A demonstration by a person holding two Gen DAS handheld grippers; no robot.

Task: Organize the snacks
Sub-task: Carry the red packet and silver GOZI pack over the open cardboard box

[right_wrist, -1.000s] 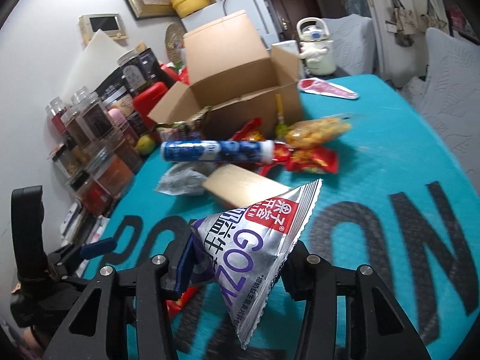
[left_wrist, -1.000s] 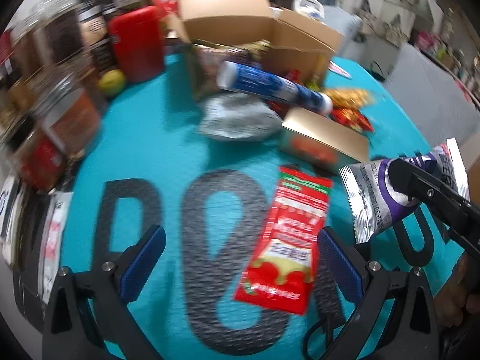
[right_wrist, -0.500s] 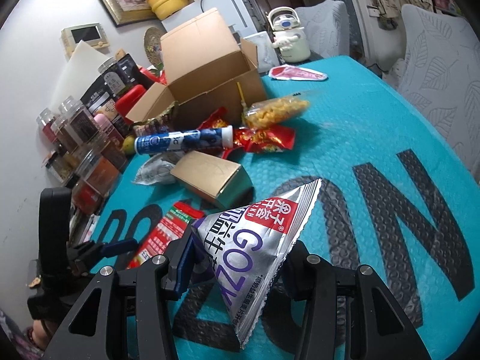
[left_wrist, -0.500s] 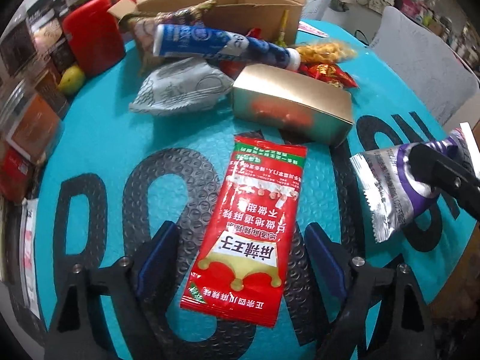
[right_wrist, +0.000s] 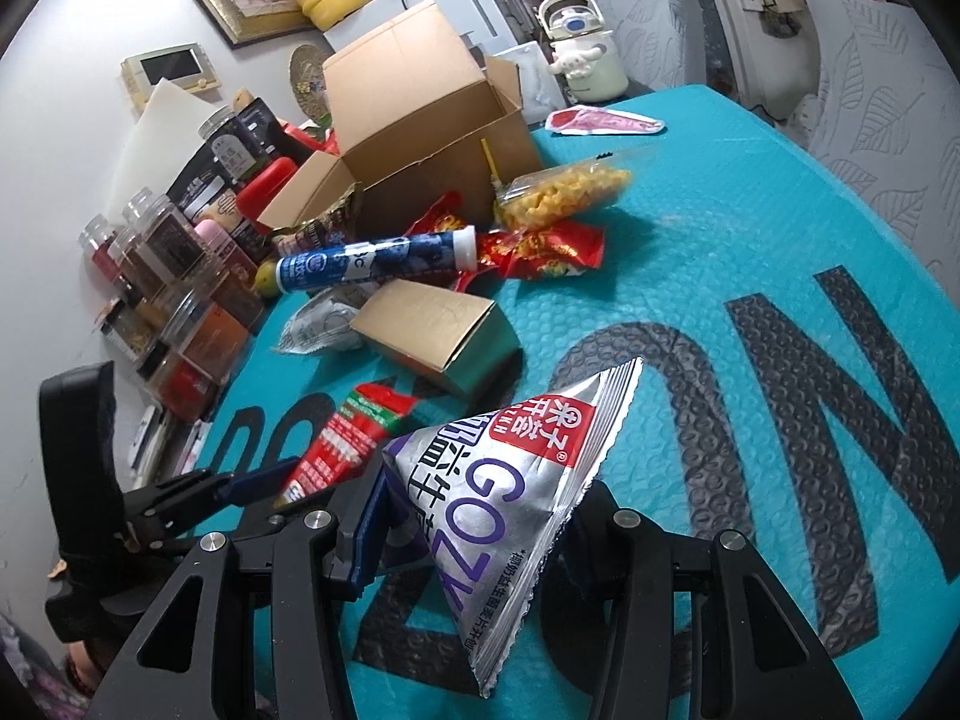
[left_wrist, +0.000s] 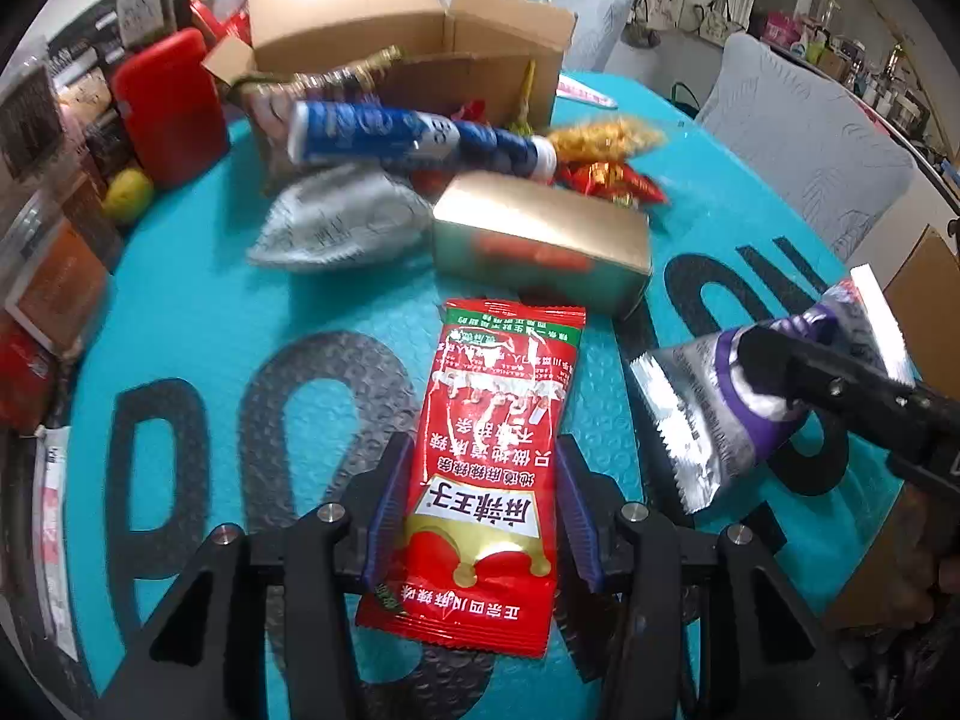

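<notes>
- Left wrist view: the left gripper (left_wrist: 480,516) straddles the lower half of the red snack packet (left_wrist: 489,462), which lies flat on the teal table mat (left_wrist: 198,312). Its jaws have just been closing, and the blue pads now sit against both long edges of the packet (whether they truly pinch it is hard to make out).
- Beyond the packet sits a gold box (left_wrist: 540,246), then a grey pouch (left_wrist: 336,222) and a blue tube (left_wrist: 420,141), both blurred. The open cardboard box (left_wrist: 408,42) stands behind them, its inside hidden.
- At the right edge the right gripper (left_wrist: 774,372) comes in, clamped on the silver-purple pouch (left_wrist: 708,420); its handle is cut off by the frame.
- Right wrist view: the right gripper (right_wrist: 474,522) is clamped on the silver-purple pouch (right_wrist: 516,480), held above the mat (the pouch covers the right-hand finger).
- The left gripper (right_wrist: 258,483) shows at lower left, with the red snack packet (right_wrist: 348,441) partly hidden behind the pouch.
- Jars (right_wrist: 156,264) line the wall side of the table, their labels too small to read.
</notes>
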